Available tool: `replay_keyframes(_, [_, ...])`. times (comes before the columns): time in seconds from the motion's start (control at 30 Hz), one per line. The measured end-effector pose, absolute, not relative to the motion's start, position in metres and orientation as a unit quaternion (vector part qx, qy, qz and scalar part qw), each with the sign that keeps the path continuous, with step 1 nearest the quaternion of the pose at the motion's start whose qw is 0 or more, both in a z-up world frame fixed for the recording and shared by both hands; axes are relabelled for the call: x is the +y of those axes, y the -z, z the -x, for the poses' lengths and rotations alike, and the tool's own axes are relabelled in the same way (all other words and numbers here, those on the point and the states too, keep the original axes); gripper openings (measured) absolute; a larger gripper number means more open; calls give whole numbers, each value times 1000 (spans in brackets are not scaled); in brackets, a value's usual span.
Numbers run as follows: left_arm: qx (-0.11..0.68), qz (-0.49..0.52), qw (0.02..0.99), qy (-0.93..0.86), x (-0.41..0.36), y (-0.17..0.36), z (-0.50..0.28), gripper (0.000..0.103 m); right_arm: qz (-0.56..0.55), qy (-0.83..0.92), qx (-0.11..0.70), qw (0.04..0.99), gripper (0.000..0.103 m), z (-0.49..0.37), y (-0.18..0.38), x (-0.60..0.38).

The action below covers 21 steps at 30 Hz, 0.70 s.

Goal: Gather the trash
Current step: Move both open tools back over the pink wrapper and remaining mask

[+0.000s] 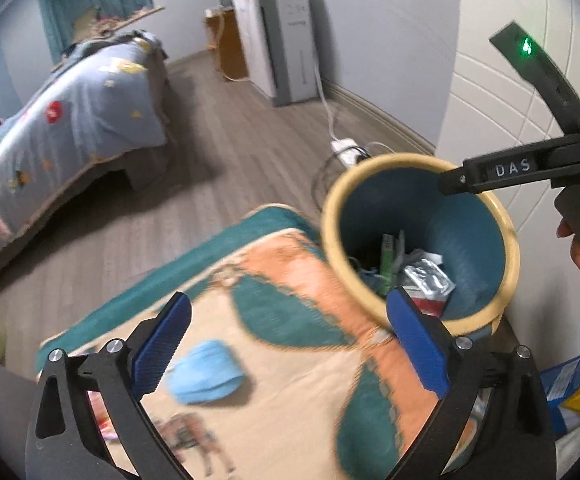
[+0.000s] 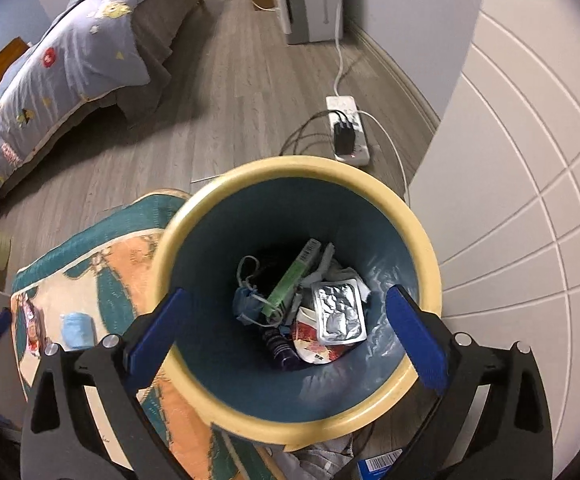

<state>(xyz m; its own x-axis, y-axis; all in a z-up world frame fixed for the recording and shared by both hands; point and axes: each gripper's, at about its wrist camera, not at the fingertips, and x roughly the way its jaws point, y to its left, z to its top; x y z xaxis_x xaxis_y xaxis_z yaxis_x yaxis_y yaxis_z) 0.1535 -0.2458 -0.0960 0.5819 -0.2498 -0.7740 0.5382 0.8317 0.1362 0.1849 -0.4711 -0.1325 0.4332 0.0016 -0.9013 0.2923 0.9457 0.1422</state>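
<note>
Both grippers wide, nothing held. Left gripper over the patterned blanket; blue mask lies on it near the left edge. Right gripper above the bin, at the blanket's right edge; foil pack, green box inside. Wood floor, bed left, power strip by the wall.

The left tool hangs wide open and empty above a blue face mask beside the waste bin.
</note>
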Motion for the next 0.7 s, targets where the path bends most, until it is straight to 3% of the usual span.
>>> replay_keyframes(0.3, [415,-129,890,138,-132,55,-143,98,-66,36,509,857,97,-191,102,-398])
replay_keyframes(0.7, [432,-97,897,26,-14,71,-153,98,58,-56,491,868,97,-196,107,-273])
